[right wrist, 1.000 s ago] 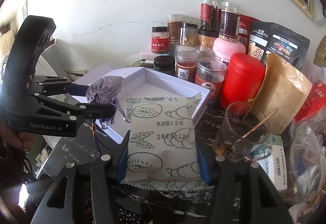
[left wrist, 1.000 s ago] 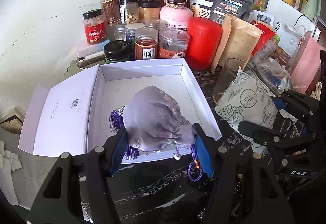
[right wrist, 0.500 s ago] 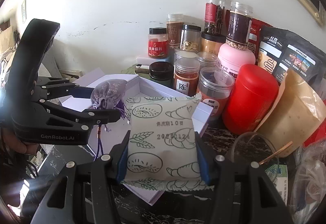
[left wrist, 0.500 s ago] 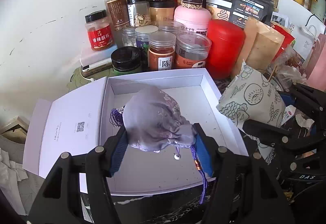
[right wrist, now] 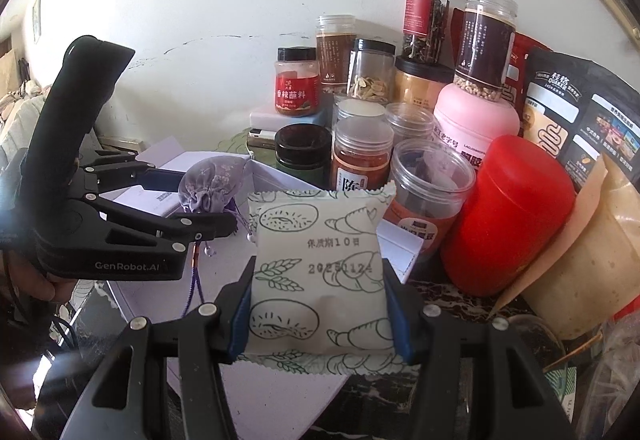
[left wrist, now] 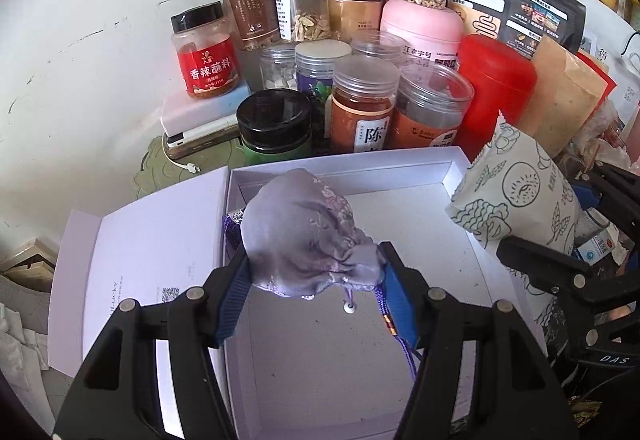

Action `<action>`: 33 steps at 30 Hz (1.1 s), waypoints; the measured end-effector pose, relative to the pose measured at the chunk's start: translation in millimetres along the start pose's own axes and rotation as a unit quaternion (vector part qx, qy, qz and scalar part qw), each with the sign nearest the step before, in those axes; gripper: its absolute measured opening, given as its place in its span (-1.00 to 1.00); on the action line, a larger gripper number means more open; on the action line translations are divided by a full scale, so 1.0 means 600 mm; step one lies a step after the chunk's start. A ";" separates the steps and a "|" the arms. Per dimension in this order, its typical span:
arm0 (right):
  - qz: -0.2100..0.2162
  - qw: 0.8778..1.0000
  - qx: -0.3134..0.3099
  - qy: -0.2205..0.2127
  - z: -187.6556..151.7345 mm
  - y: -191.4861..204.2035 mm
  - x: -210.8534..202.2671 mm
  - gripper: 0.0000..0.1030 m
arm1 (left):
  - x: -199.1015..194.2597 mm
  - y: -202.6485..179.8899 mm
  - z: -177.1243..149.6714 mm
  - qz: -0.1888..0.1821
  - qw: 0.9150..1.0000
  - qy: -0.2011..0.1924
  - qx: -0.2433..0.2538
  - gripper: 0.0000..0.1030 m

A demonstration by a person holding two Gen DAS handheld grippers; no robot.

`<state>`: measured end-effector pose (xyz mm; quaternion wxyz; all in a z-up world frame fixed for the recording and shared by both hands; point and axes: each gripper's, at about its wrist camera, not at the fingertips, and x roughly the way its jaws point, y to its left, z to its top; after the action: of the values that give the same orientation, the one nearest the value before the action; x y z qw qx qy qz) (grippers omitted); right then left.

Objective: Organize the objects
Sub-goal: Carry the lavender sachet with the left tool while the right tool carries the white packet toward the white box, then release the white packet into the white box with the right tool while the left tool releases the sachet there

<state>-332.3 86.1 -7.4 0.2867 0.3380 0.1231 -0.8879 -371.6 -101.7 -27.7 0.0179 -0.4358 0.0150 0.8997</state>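
My left gripper (left wrist: 316,272) is shut on a lilac drawstring pouch (left wrist: 304,236) and holds it above the open white box (left wrist: 456,164). The pouch's purple cord hangs down. The pouch (right wrist: 212,184) and the left gripper (right wrist: 200,200) also show in the right wrist view. My right gripper (right wrist: 320,300) is shut on a pale green snack packet (right wrist: 320,264) printed with bread drawings, held over the box's right side (right wrist: 400,244). The packet (left wrist: 516,196) shows at the right of the left wrist view.
The box's lid (left wrist: 152,260) lies open to the left. Many jars crowd the wall behind the box, among them a black-lidded jar (left wrist: 276,128), a red canister (left wrist: 496,92) and a pink canister (left wrist: 420,28). Pouches and bags stand at the right (right wrist: 580,112). A glass (right wrist: 532,340) stands right of the box.
Both grippers have moved forward over the box with their loads. The jars look closer and the box floor now lies under the pouch.
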 end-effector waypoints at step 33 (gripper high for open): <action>-0.017 0.999 -0.012 0.049 0.000 -0.001 0.096 0.12 | 0.096 0.011 0.005 0.029 0.997 0.068 0.012 0.31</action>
<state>-367.4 61.8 -45.9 0.2694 0.3753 0.1528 -0.8736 -409.8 -107.1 -71.2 -0.0045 -0.4954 0.0394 0.8678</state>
